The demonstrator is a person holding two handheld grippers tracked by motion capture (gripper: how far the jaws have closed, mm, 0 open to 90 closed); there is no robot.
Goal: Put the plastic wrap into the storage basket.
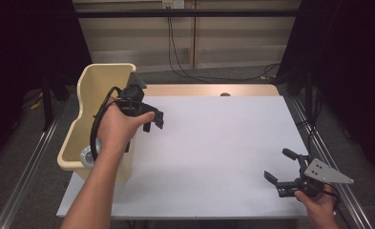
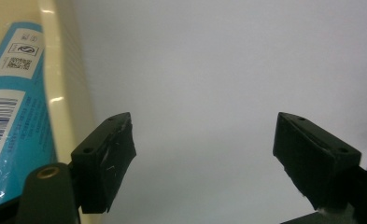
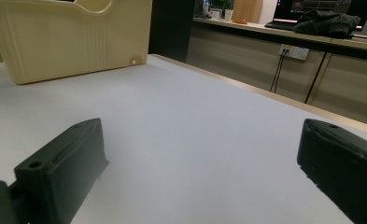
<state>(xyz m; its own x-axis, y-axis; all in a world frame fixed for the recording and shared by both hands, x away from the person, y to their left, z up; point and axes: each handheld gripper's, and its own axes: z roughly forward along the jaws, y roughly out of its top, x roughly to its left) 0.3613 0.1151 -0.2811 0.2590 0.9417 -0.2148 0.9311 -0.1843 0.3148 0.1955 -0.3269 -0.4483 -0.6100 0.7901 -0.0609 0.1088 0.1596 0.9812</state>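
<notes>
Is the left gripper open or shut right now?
Open: the left gripper shows its jaws apart over bare white table, nothing between them.

The blue packet (image 2: 13,116) inside the cream bin (image 2: 64,93) carries a white label panel with a barcode, a QR code and small round marks; its lines of print are too blurred to read.

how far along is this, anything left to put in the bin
One item looks done: a blue pack lies inside the cream bin at the table's left edge. In hand: nothing. The left gripper sits beside the bin with open, empty jaws, and the right gripper is open and empty near the table's right front corner. No other loose items show on the table, so little seems left.
</notes>
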